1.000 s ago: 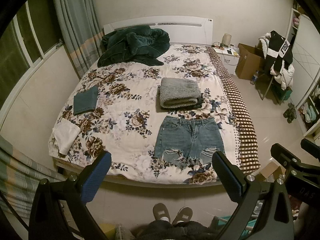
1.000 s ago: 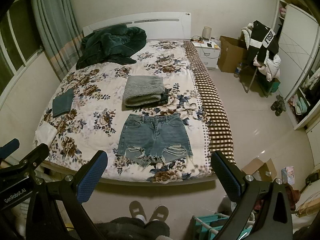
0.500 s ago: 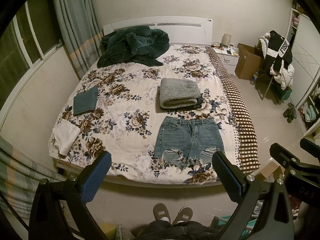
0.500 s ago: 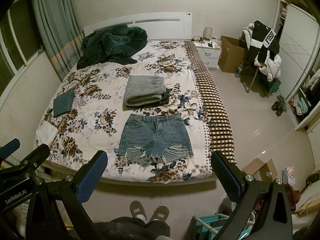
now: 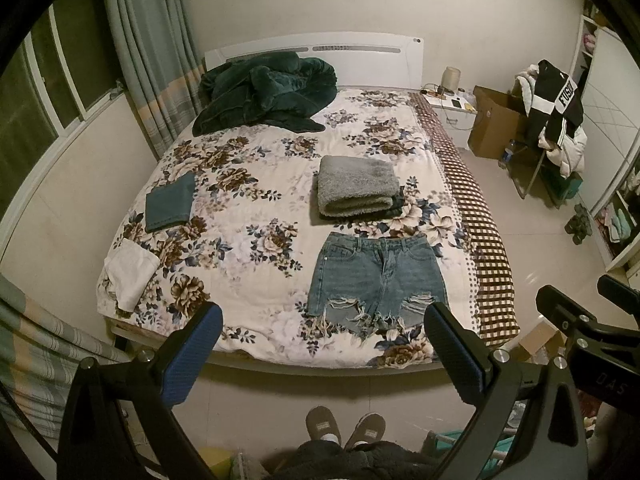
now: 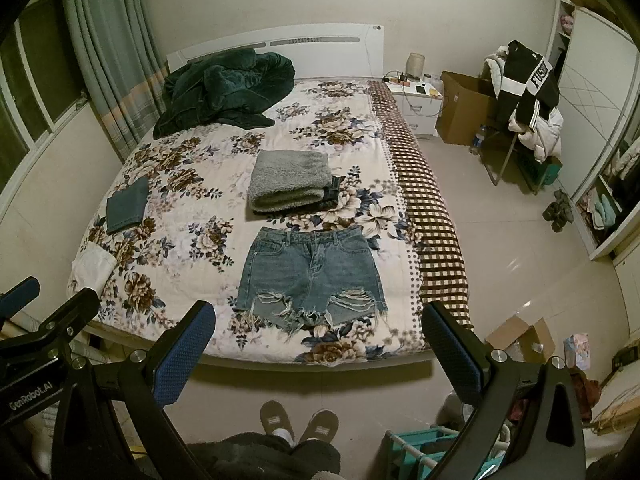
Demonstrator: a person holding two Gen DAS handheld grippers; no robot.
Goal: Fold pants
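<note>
Denim shorts (image 5: 378, 278) lie flat, unfolded, near the foot edge of the floral bedspread (image 5: 248, 240), waistband toward the headboard, frayed hems nearest. Folded grey towel (image 5: 357, 190) just beyond the waistband. Left gripper (image 5: 322, 350) and right gripper (image 6: 316, 346) both held above the floor, jaws spread wide, nothing between them.

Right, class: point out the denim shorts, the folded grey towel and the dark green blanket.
denim shorts (image 6: 310, 270), right wrist view, middle of the front.
grey towel (image 6: 290, 180), right wrist view, top fold.
dark green blanket (image 5: 264, 90), left wrist view, centre of the heap.
</note>
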